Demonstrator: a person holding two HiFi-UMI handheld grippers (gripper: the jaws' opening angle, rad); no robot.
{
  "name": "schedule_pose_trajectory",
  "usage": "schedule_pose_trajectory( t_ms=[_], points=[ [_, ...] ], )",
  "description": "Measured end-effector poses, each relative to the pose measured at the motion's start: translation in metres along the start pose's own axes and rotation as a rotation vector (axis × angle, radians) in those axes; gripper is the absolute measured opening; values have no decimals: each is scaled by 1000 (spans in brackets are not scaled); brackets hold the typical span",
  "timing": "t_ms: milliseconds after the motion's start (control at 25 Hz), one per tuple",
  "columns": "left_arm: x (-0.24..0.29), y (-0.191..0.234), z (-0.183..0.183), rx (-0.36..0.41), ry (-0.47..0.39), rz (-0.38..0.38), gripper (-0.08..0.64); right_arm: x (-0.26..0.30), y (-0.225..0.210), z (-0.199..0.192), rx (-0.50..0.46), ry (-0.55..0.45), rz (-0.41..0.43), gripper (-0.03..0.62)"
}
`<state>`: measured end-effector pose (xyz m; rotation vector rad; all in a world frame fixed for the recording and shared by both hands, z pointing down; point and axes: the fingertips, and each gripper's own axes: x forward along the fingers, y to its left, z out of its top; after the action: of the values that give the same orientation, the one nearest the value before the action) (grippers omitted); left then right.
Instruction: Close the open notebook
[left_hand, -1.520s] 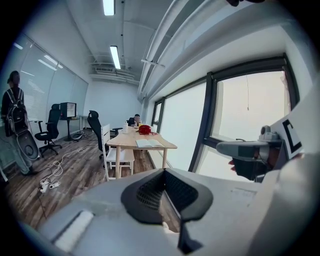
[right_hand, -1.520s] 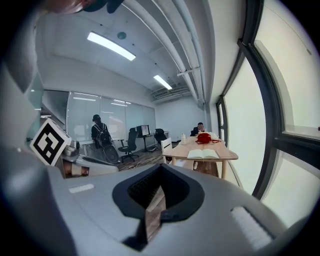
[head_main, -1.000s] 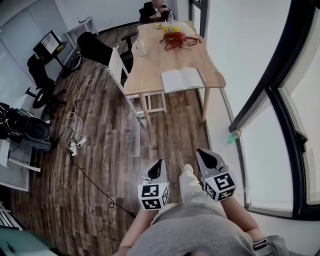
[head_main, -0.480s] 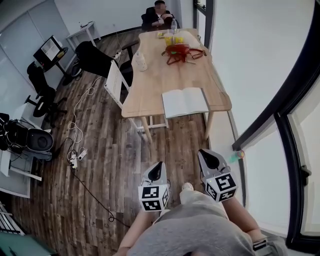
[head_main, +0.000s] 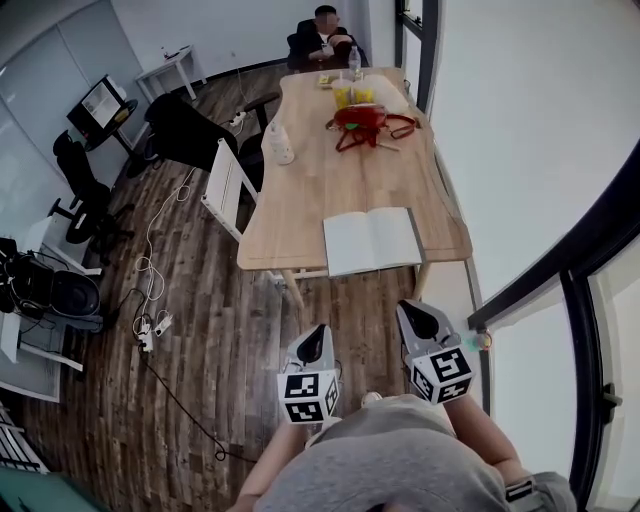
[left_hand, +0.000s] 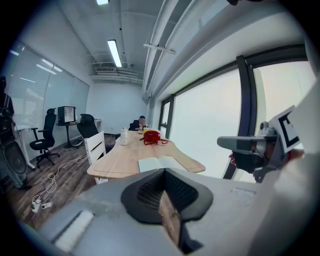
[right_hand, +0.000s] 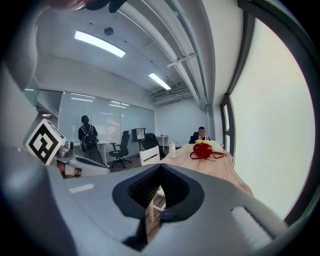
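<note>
An open notebook (head_main: 372, 240) with blank white pages lies flat at the near end of a long wooden table (head_main: 300, 200). In the left gripper view the notebook (left_hand: 161, 163) shows just over the jaws. My left gripper (head_main: 316, 336) and right gripper (head_main: 413, 312) are held side by side in front of my body, well short of the table, over the wood floor. Both point toward the table. The left gripper (left_hand: 164, 172) and the right gripper (right_hand: 160, 167) are shut, with nothing between their jaws. The right gripper's own body hides the notebook from its view.
A white chair (head_main: 225, 190) and a black office chair (head_main: 185, 125) stand left of the table. A red bag (head_main: 362, 118), a white bottle (head_main: 280, 145) and drinks sit farther along it; a person (head_main: 322, 40) sits at the far end. Cables (head_main: 150, 320) cross the floor at left. A glass wall (head_main: 540, 150) runs along the right.
I have walked toward the table: it and the notebook now sit closer and lower in the head view. Both grippers keep the same pose and stay shut.
</note>
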<state>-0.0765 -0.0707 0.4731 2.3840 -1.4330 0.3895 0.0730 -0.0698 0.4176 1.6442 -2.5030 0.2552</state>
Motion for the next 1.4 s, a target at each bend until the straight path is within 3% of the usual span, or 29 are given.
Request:
schedule_pose_trajectory(
  t_ms=[360,640,880,1400],
  points=[
    [53,-6,29,2,-4,-3,5,41,-40,12,-6,23,33,0],
    [60,8,14,-17,13,39,5,56,-57,-3,14,40,16,0],
    [70,24,5,-23,21,77,5,67,-81,-33,41,43,-57,0],
    [147,35,13,22,75,4,5,115,-170,-105,63,213,-213,0]
  ],
)
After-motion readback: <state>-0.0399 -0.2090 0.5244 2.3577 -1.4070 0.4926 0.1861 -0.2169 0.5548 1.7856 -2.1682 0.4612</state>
